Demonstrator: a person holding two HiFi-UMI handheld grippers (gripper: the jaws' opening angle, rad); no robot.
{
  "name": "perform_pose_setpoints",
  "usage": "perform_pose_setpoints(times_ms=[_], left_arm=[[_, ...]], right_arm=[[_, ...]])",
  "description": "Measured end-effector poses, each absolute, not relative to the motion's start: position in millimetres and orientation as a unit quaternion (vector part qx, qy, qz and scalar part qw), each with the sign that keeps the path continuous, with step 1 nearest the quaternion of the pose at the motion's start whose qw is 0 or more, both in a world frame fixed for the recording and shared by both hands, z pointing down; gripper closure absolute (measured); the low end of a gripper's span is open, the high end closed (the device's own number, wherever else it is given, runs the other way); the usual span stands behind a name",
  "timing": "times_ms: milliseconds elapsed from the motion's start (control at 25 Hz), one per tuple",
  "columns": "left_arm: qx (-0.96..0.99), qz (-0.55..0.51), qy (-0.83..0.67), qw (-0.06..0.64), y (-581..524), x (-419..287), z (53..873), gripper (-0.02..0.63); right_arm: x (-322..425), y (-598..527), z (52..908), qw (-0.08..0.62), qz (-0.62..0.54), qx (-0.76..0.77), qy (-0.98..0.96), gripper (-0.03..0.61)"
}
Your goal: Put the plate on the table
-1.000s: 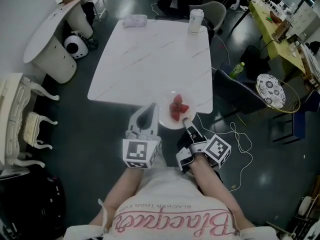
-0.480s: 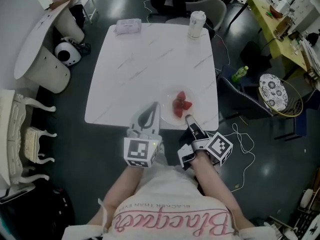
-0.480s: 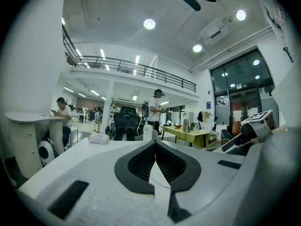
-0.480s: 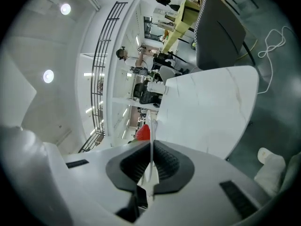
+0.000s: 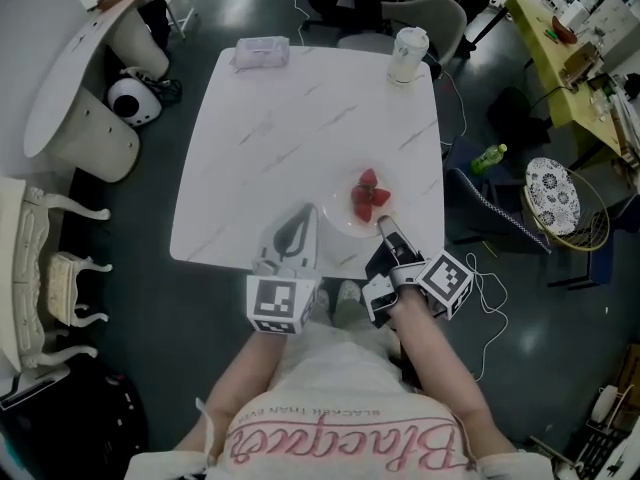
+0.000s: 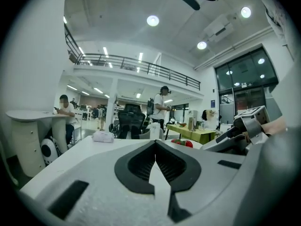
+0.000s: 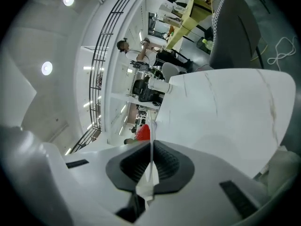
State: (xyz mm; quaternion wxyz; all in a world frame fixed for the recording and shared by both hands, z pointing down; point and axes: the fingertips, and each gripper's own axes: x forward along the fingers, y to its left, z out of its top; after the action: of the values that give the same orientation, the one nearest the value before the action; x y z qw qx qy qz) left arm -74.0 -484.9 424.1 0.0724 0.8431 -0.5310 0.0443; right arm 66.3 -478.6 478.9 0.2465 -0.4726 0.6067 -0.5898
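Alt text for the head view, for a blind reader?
Seen from above, the right claw grips the rim of a white plate of strawberries at the near edge of a white table. The left claw, shut and empty, is beside it.

The only legible print stands on the front of the person's white shirt [image 5: 335, 393], upside down in the head view: a large pink script word that looks like "Blacquer", and just beside it a small dark line of capitals that seems to read "BLACKER THAN EVER".
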Motion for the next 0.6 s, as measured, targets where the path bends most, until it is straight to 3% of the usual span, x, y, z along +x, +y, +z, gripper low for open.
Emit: perform_pose_setpoints(times_ms=[600], left_arm=[[0.821,0.061,-0.562,0.083,-575,-70,441,0.611]], right_arm=[[80,-600,528,0.196,-0.597,-0.464,0.624,0.568]])
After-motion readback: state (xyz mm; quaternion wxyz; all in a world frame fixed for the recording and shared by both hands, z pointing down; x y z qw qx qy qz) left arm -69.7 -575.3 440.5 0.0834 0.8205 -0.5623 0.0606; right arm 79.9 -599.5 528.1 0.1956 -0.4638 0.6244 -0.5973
